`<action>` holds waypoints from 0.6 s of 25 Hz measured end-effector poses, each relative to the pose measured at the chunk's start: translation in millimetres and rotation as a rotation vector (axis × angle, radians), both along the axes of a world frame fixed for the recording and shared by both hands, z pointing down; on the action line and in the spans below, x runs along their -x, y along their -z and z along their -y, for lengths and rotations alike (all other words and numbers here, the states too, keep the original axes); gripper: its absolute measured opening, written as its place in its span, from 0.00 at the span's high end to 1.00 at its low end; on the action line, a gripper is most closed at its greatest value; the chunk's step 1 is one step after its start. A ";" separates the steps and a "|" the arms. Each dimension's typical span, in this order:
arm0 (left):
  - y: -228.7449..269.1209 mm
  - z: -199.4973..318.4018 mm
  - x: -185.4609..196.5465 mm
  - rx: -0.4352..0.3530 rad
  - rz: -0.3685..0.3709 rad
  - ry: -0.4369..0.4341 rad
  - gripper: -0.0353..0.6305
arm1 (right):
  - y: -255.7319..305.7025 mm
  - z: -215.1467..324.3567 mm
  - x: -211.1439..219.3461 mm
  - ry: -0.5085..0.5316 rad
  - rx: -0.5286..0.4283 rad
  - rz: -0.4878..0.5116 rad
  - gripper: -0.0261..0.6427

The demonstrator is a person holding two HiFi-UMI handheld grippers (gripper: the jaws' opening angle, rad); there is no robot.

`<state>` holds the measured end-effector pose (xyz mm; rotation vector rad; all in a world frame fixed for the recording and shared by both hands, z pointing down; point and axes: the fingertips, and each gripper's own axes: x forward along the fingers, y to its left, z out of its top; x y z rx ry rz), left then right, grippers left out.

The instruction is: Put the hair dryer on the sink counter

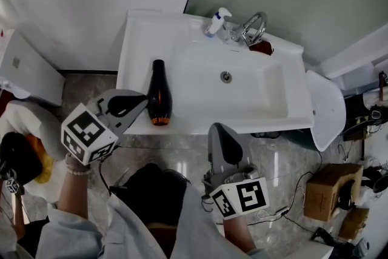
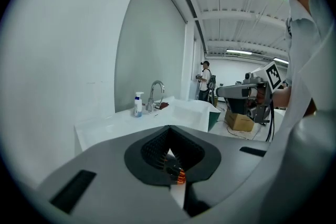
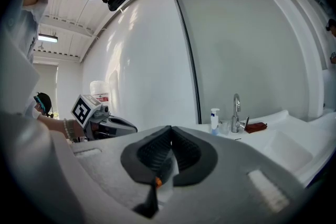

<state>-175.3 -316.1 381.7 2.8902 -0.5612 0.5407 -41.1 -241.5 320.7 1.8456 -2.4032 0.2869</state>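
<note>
Hair dryer (image 1: 159, 93) lies flat at the left end of the sink counter (image 1: 136, 48), orange tip by the front edge, while your left gripper (image 1: 143, 101) and right gripper (image 1: 219, 128) hang off that edge, both with jaws together on nothing.

Setting: mock bathroom inside a lab hall.
Bathroom cues: white sink (image 1: 136, 57), faucet (image 1: 254, 27), spray bottle (image 1: 216, 22).
Hall cues: cardboard box (image 1: 330, 191), cables (image 1: 285, 210), ceiling strip lights (image 2: 244, 52).
</note>
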 end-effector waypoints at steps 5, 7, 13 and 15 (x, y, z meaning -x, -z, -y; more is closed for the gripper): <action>13.7 -25.5 -8.8 -0.002 -0.044 0.035 0.94 | 1.4 -9.1 -0.8 0.026 -0.004 0.012 0.97; 18.9 -37.6 -10.8 -0.003 -0.067 0.057 0.94 | 2.1 -15.9 -0.4 0.036 -0.003 0.019 0.97; 32.0 -79.1 -21.0 -0.004 -0.114 0.095 0.94 | 1.5 -43.7 -4.9 0.068 0.007 0.026 0.97; 36.0 -90.7 -24.8 -0.001 -0.130 0.112 0.94 | 3.1 -52.5 -7.9 0.077 0.003 0.027 0.97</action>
